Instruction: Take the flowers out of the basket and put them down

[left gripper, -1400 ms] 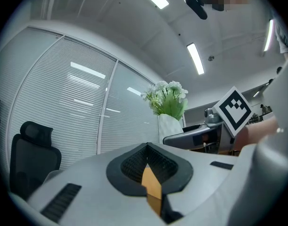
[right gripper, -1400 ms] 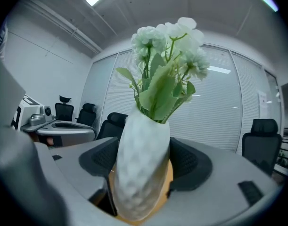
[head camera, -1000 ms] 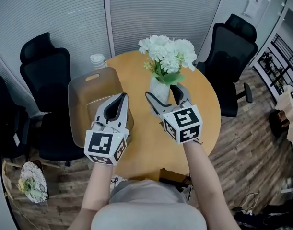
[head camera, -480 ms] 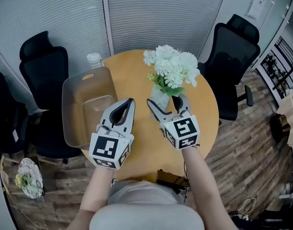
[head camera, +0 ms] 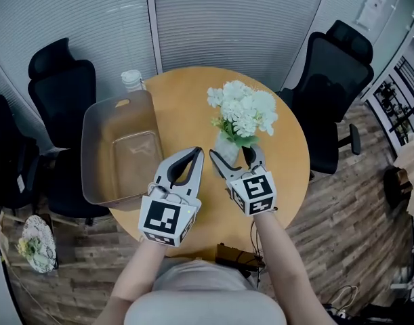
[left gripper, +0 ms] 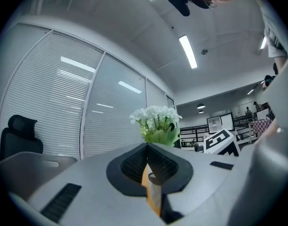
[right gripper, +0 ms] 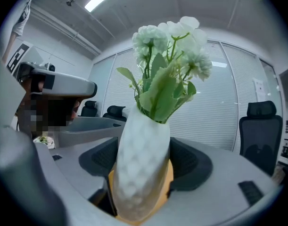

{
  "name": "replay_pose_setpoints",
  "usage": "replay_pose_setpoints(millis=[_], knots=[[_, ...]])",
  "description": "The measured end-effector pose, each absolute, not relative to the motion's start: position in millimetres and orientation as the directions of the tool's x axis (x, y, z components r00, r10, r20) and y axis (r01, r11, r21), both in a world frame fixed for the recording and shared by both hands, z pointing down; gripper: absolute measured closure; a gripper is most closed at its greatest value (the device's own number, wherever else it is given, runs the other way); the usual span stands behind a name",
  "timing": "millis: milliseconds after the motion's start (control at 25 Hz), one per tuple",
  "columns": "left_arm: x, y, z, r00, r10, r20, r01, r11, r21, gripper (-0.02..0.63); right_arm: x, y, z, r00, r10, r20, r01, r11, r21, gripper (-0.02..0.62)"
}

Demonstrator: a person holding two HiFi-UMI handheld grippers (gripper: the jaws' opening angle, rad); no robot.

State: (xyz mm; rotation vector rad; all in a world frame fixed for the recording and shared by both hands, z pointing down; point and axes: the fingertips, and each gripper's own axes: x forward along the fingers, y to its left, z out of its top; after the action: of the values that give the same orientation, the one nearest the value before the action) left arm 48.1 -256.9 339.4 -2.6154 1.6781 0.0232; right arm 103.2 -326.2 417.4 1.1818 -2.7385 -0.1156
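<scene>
Your right gripper (head camera: 232, 156) had its two jaws spread wide and clamped on either side of the one white vase (head camera: 227, 145). The vase stood upright between them over the round wooden table (head camera: 186, 93), near its middle; whether its base touched the top could not be told. One bunch of white flowers (head camera: 242, 107) with green leaves rose from the vase. Your left gripper (head camera: 195, 154) sat just beside it, jaws closed together with nothing in them. The single grey basket (head camera: 98, 114) lay on the table's left side, apart from the vase. One clear bottle (head camera: 132, 80) stood behind the basket, and three black office chairs (head camera: 61, 73) ringed the table.
</scene>
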Motion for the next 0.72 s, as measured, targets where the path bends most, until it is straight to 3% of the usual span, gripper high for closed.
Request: replay_pose_setpoints(millis=[720], knots=[[68.5, -257.0, 405.8, 0.382, -0.924, -0.009, -0.924, -0.382, -0.001, 0.603, 100.0, -322.8, 487.8, -0.701, -0.709, 0.085, -0.689, 0.702, 0.180, 0.239]])
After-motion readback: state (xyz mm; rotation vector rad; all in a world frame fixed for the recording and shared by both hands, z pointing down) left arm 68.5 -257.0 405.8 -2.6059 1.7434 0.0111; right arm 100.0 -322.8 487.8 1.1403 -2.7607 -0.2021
